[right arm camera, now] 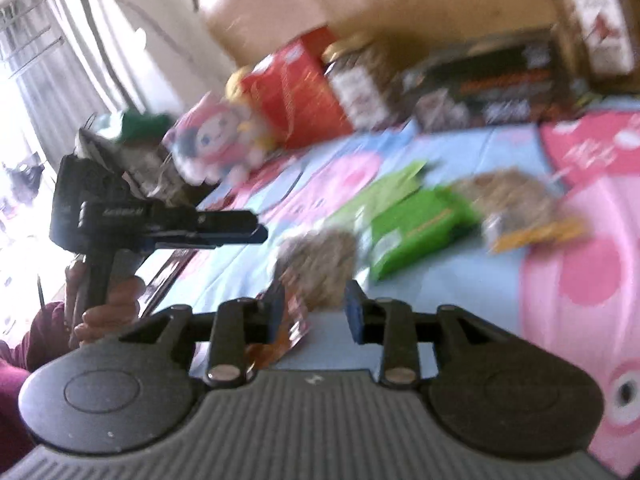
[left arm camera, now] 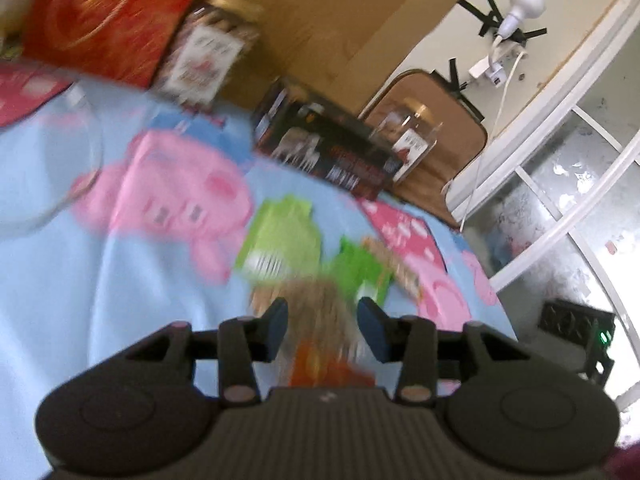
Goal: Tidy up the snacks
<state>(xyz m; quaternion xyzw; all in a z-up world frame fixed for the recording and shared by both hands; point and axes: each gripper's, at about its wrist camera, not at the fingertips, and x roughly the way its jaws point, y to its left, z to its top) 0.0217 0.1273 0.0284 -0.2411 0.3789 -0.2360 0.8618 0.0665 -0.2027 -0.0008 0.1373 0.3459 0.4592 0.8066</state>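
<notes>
Along the far edge of the bed (left arm camera: 60,300), a red box (left arm camera: 108,16), two clear jars with white labels (left arm camera: 208,48) (left arm camera: 408,144) and a dark flat box (left arm camera: 324,148) are standing in a row against a brown headboard; what the jars are holding is too blurred to tell. Near the bed's left edge a clear glass bowl (left arm camera: 52,152) is sitting, with nothing showing inside it. In the middle of the cartoon-print sheet, four snack packets are lying close together: two green ones (right arm camera: 420,228) (right arm camera: 384,188) and two brown-and-orange ones (right arm camera: 516,204) (right arm camera: 316,264). The left tongs (left arm camera: 322,320) are spreading over a brown-and-orange packet (left arm camera: 316,336), not gripping it. The right tongs (right arm camera: 314,306) are also standing apart, just before that packet.
</notes>
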